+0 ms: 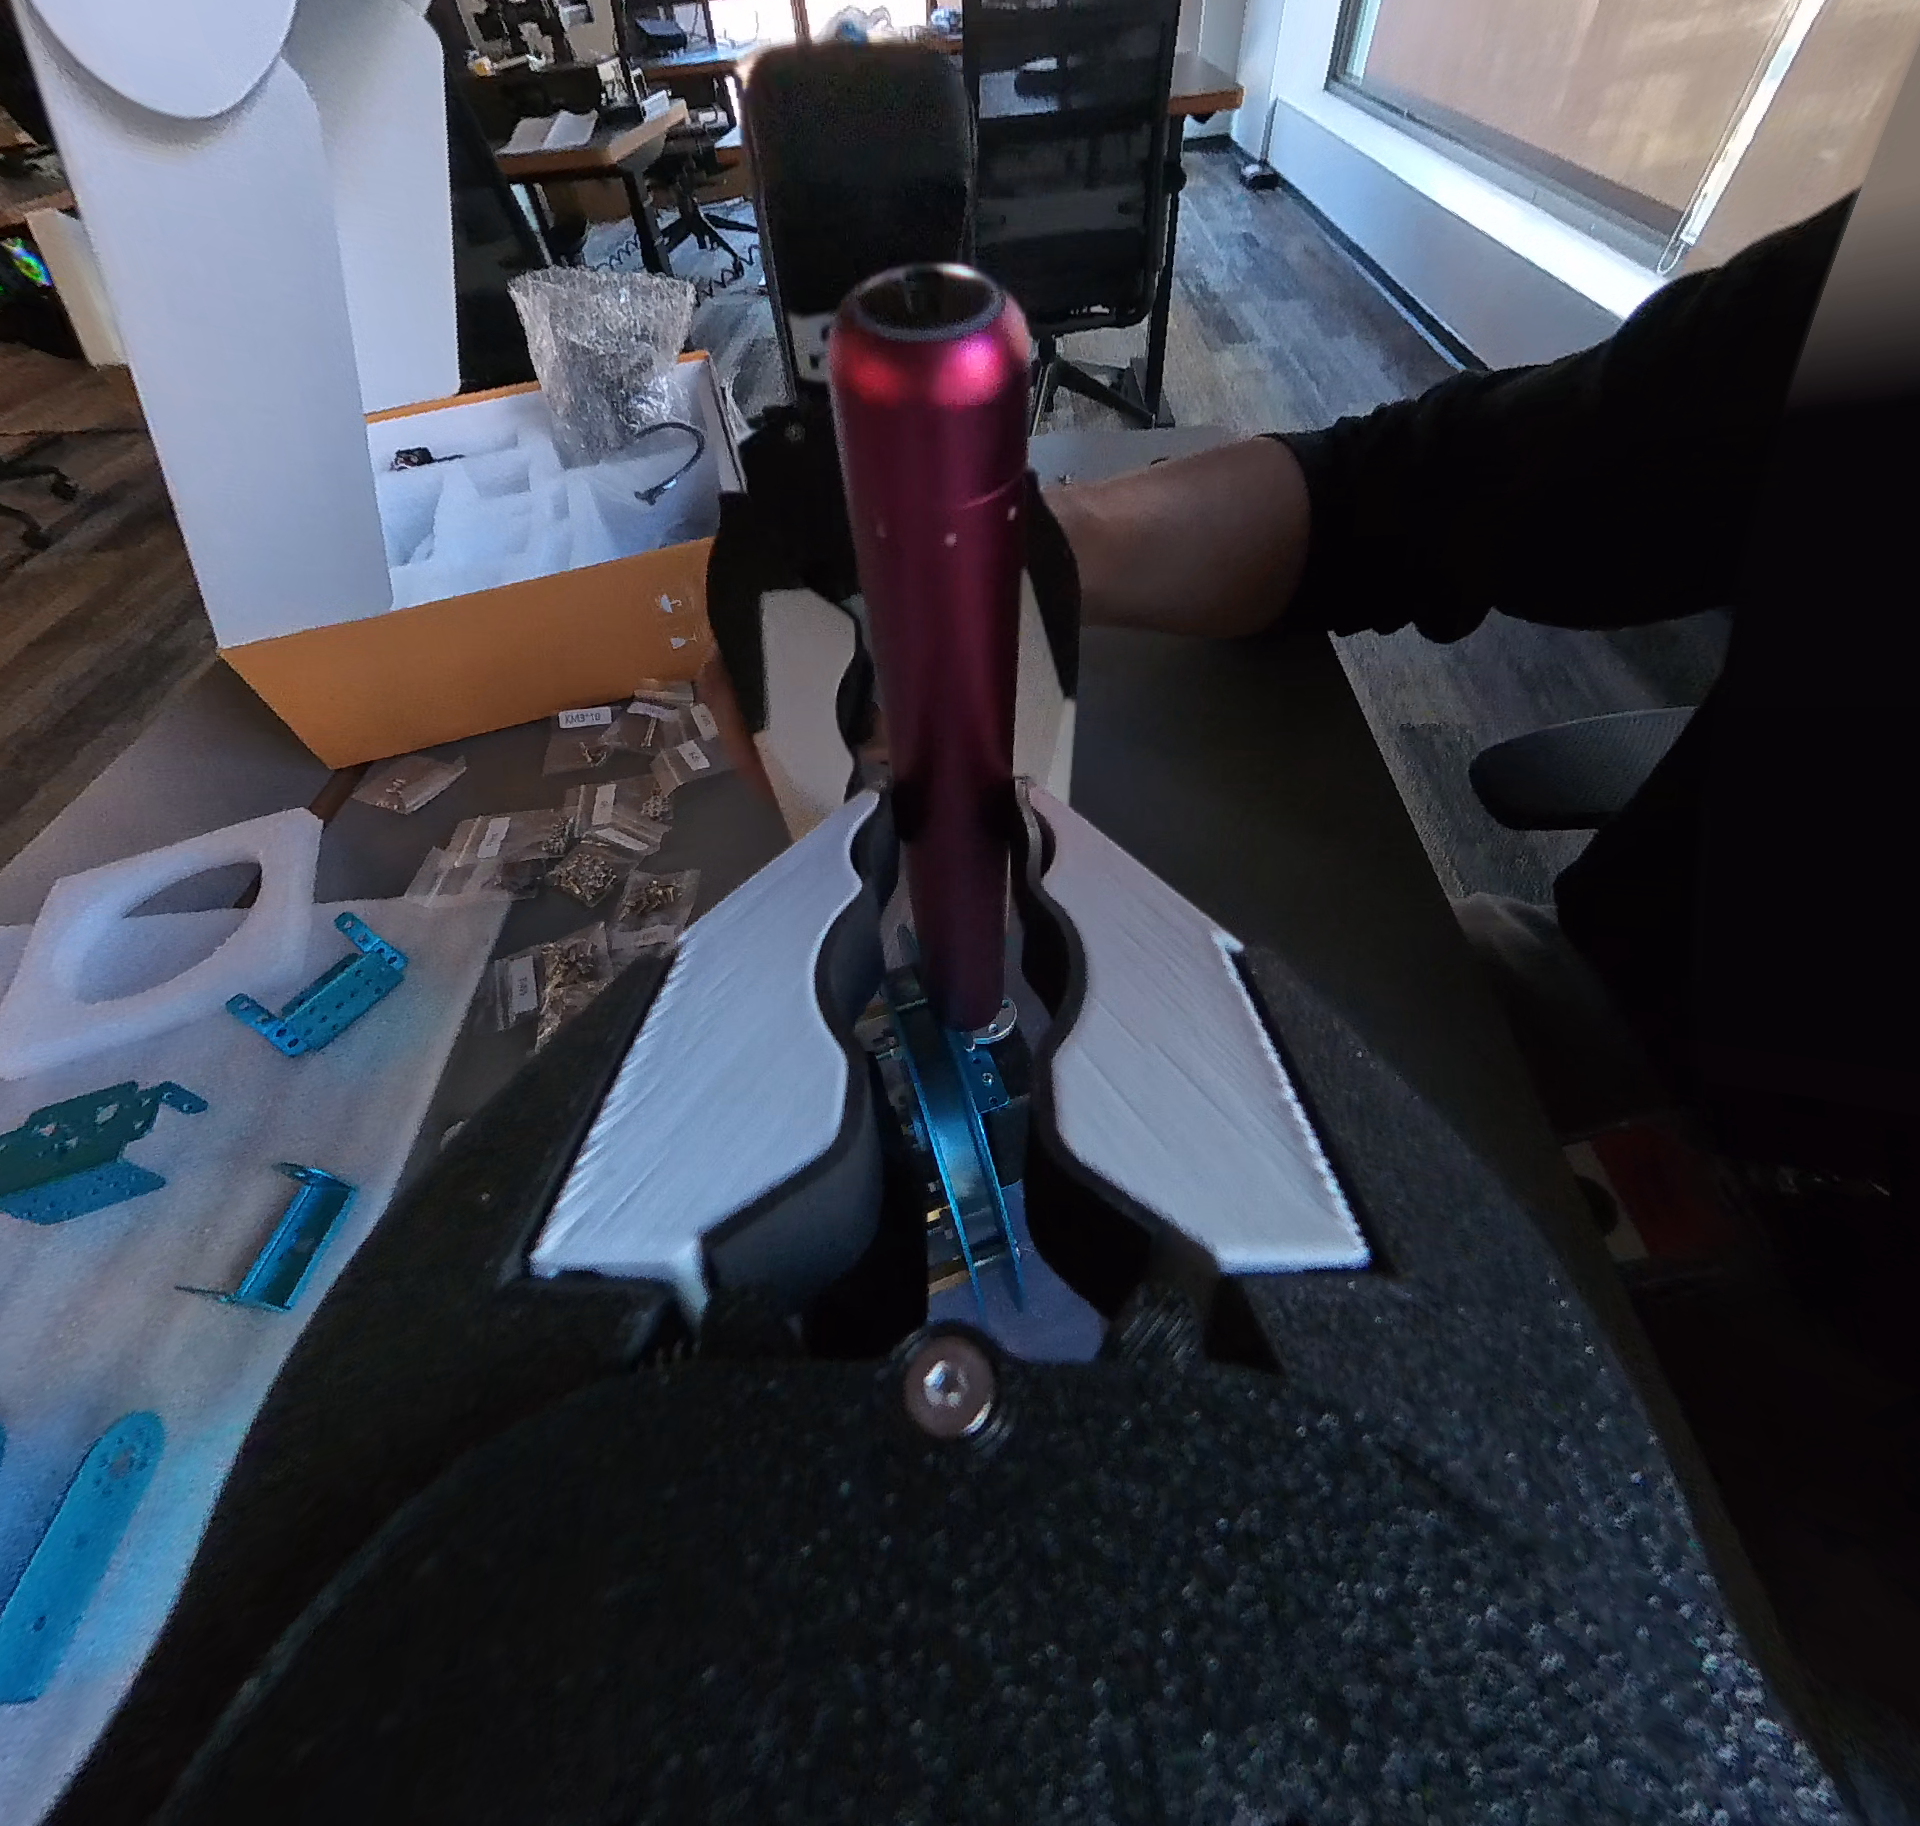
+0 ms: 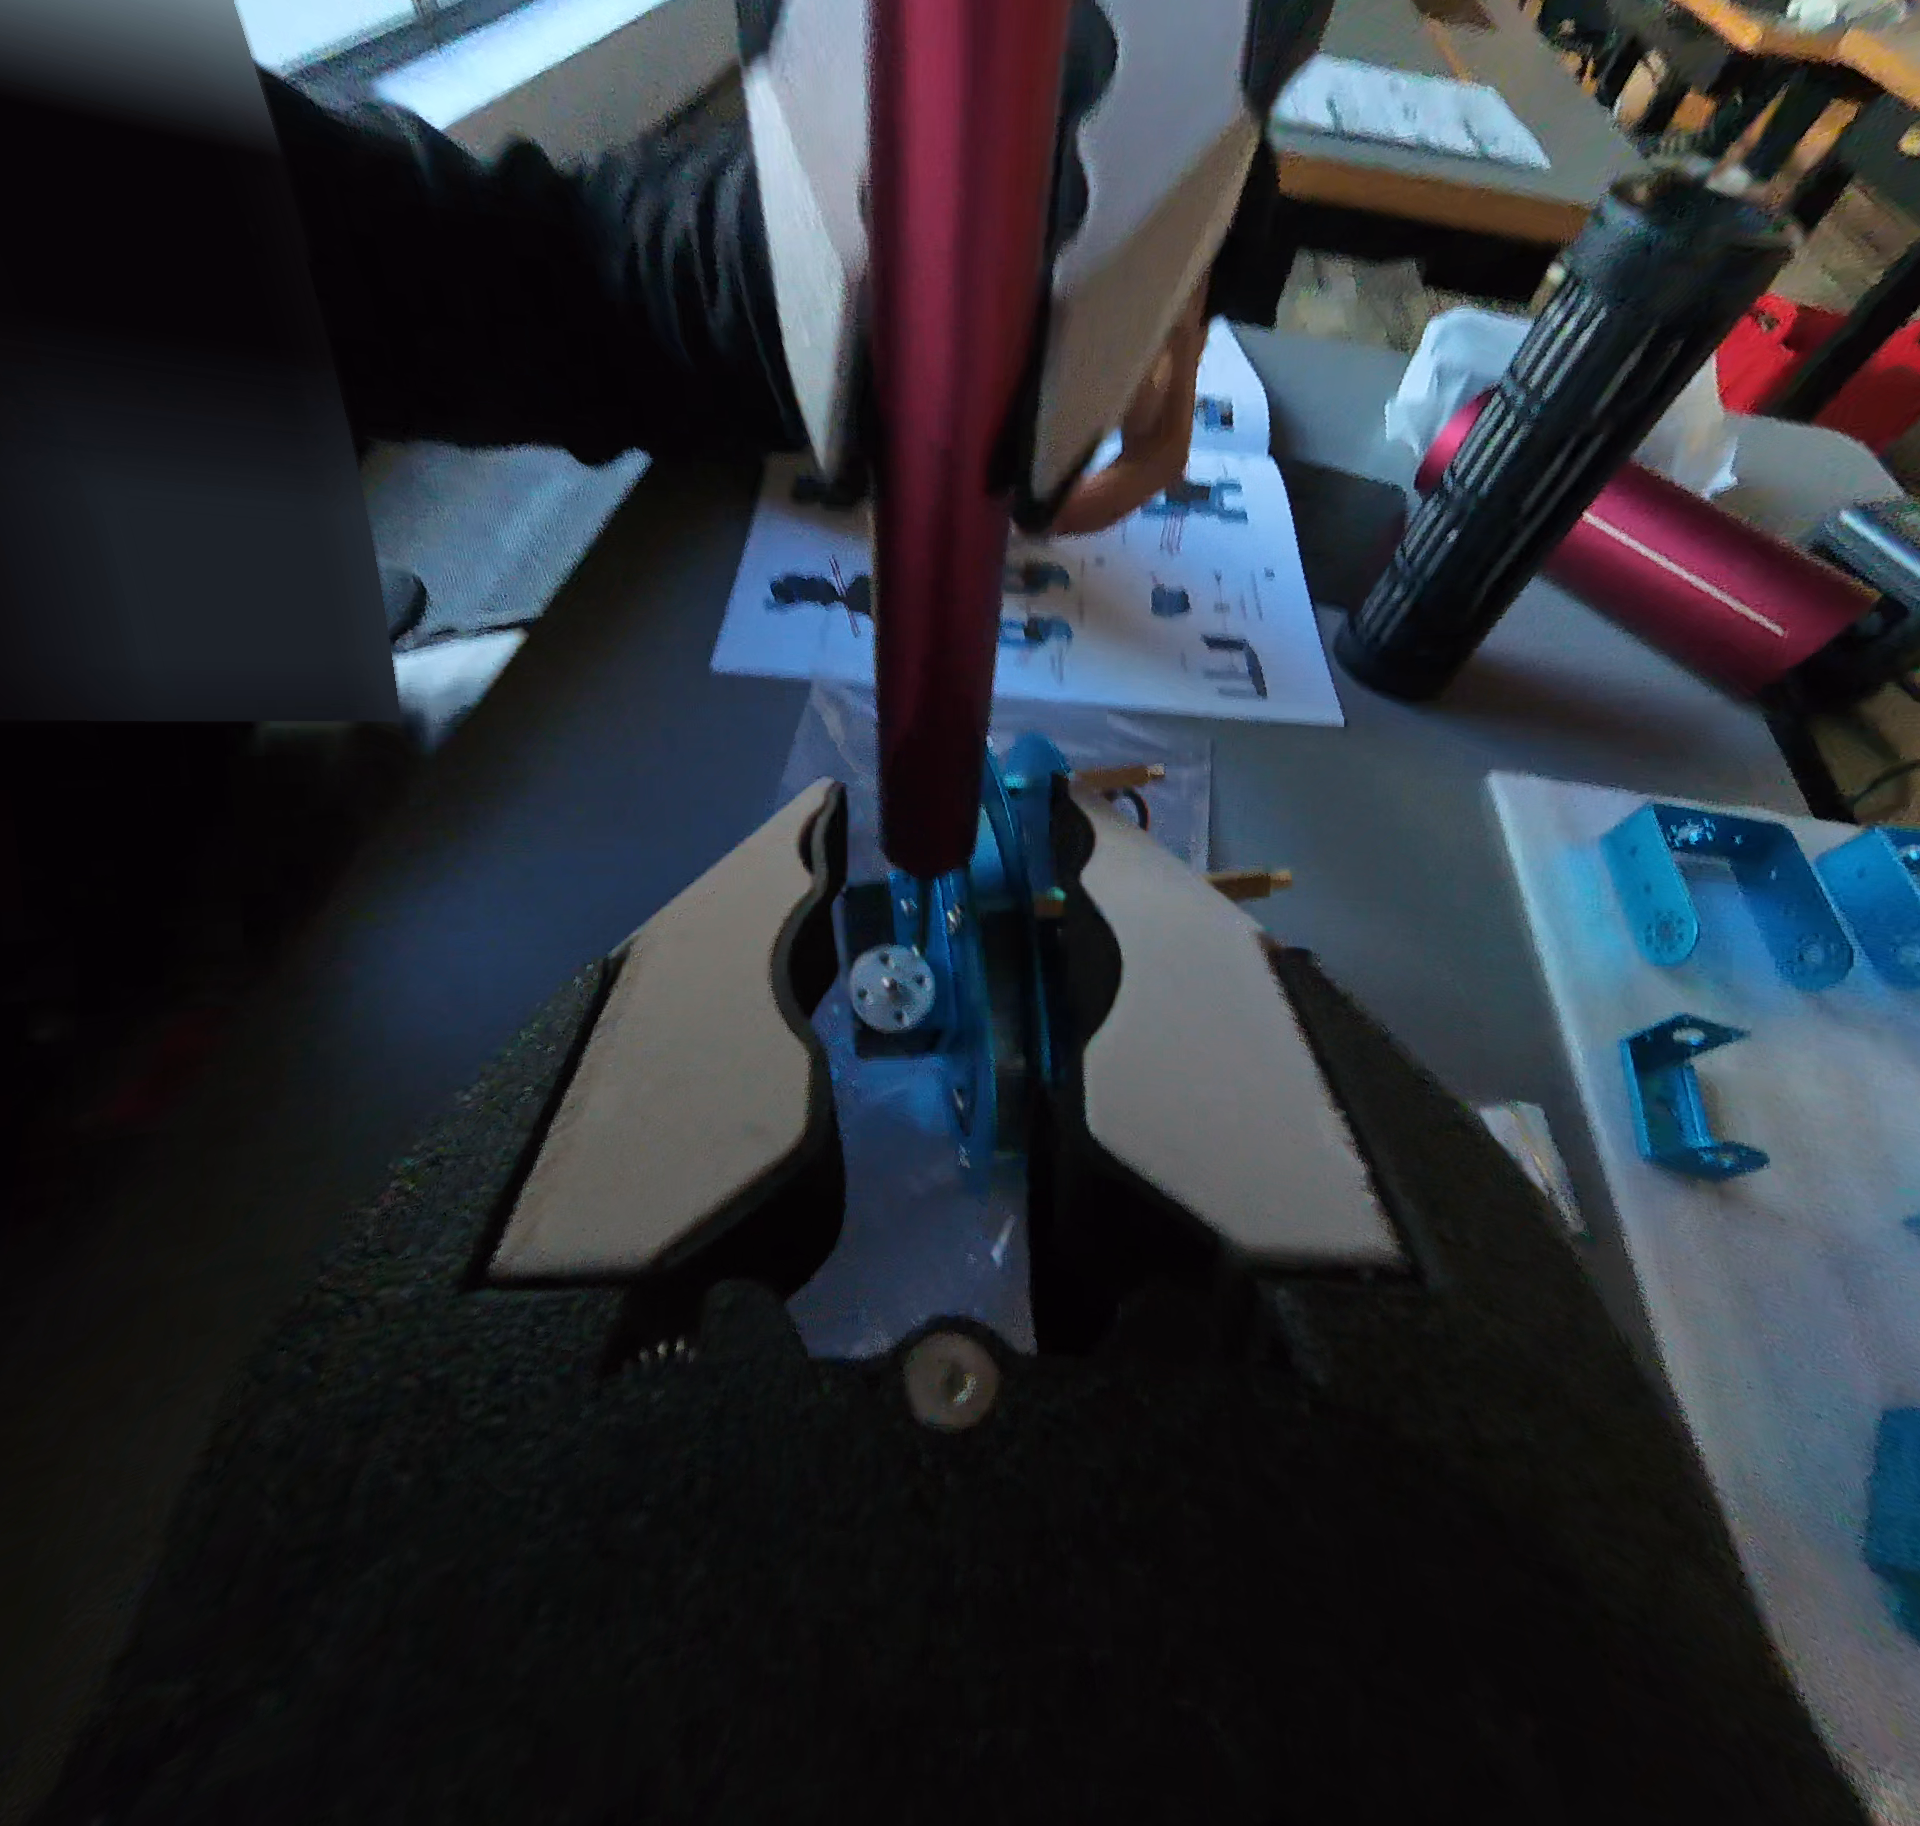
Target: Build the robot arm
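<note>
Only my left wrist view shows the top of the red tube (image 1: 935, 550), with its open dark end standing upright. My left gripper (image 1: 956, 820) is nearly closed, its dark pads pressed on both sides of the tube low down. That view alone also shows the orange-and-white box (image 1: 468, 644) with foam inside, the wad of bubble wrap (image 1: 603, 353) in it, and the small bags of screws (image 1: 582, 841) scattered on the tabletop (image 1: 1195, 737) in front of the box.

Only my right wrist view shows clearly what sits under the tube. My right gripper (image 2: 945, 810) is partly closed on a blue bracket assembly (image 2: 987, 997), which has a silver hub (image 2: 878, 987) on its side. The tube's lower end comes down just above that hub. This view alone shows the open printed booklet (image 2: 1143, 613), a black ribbed cylinder (image 2: 1538, 426) and a red cylinder (image 2: 1683, 561) lying behind it. Loose blue brackets (image 2: 1704, 893) lie on white foam to the right.

The two grippers face each other. My right forearm (image 1: 1507, 509), in a black sleeve, reaches in from the right, level above the tabletop.
</note>
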The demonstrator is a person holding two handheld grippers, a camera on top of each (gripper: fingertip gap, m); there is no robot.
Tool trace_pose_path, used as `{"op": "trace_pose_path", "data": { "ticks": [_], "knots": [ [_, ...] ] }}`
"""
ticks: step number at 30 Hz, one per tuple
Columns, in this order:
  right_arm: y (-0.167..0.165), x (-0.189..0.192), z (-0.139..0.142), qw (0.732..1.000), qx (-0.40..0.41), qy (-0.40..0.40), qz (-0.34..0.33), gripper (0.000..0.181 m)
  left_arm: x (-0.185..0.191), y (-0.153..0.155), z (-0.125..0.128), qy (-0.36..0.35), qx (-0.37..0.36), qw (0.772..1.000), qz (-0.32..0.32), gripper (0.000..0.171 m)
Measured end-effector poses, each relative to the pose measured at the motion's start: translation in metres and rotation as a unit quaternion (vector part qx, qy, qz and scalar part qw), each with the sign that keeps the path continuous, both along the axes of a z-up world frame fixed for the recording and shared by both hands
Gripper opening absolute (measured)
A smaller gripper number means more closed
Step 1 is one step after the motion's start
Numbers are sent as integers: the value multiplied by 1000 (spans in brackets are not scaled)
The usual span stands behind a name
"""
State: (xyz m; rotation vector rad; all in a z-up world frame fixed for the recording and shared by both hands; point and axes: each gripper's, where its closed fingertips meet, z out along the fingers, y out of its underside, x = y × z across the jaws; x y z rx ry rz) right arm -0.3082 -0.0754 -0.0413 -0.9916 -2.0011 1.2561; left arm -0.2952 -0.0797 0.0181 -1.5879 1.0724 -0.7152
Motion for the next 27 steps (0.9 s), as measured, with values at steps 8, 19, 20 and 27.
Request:
{"op": "trace_pose_path", "data": {
  "ticks": [8, 19, 20, 27],
  "knots": [
    [-4, 2, 26, 998, -50, 41, 0, 22, 9, 6, -1, 28, -13, 1000, 1, 19],
    [-1, 3, 23, 998, -61, 33, 1, 20, 10, 9, -1, 25, -19, 999, 13, 20],
    [-1, 3, 23, 997, -62, 34, 2, 20, 10, 9, -1, 21, -19, 1000, 13, 20],
    [0, 4, 23, 998, -58, 35, 1, 19, -4, 7, 4, 3, 28, 999, 36, 49]
  ]
}}
